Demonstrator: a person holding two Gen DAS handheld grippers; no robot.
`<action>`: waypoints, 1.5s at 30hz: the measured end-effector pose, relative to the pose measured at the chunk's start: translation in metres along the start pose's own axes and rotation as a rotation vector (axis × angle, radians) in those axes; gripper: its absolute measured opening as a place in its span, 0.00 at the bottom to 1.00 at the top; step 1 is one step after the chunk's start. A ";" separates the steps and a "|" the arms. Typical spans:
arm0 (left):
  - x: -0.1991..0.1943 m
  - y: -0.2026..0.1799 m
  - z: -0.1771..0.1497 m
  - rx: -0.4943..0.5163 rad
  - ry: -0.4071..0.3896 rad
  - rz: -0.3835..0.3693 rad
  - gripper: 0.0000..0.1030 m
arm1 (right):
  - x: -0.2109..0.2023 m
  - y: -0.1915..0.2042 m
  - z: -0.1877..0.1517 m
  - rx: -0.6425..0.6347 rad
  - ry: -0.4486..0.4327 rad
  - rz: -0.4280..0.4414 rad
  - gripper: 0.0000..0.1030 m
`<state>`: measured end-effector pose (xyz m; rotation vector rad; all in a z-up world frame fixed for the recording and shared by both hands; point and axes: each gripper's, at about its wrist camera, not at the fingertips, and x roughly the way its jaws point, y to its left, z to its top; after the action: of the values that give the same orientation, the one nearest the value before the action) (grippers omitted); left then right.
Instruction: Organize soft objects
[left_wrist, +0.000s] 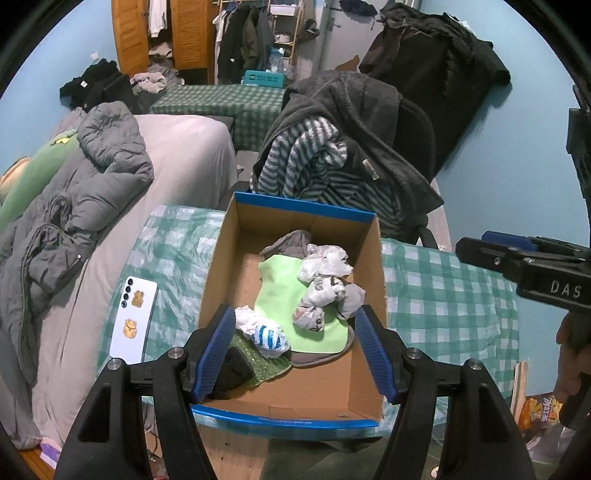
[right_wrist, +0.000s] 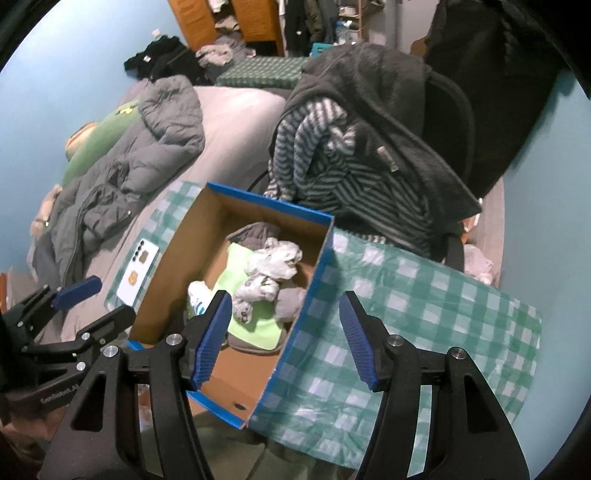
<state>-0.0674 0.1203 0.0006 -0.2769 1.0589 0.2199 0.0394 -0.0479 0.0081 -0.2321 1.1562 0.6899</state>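
A cardboard box with blue outer walls stands open on the green checked tablecloth. Inside lie a light green cloth, white patterned bundles, a grey cloth, a blue-and-white striped bundle, a sparkly green cloth and a black item. My left gripper hovers open above the box's near end with nothing between its pads. My right gripper is open over the box's right wall, also holding nothing. Each gripper shows in the other's view: right gripper, left gripper.
A white phone lies on the tablecloth left of the box. Behind the box a chair carries a striped garment and a dark fleece. A bed with a grey duvet fills the left side. A hand holds the right gripper.
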 end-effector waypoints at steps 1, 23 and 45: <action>-0.002 -0.002 0.000 0.003 -0.003 0.004 0.67 | -0.003 -0.002 -0.001 0.007 -0.006 -0.003 0.58; -0.029 -0.039 0.005 0.064 -0.062 0.041 0.67 | -0.040 -0.024 -0.019 0.054 -0.056 -0.042 0.58; -0.035 -0.048 0.007 0.047 -0.064 0.052 0.67 | -0.043 -0.027 -0.021 0.055 -0.058 -0.041 0.58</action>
<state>-0.0635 0.0753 0.0397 -0.1992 1.0073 0.2483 0.0306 -0.0954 0.0333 -0.1873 1.1104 0.6239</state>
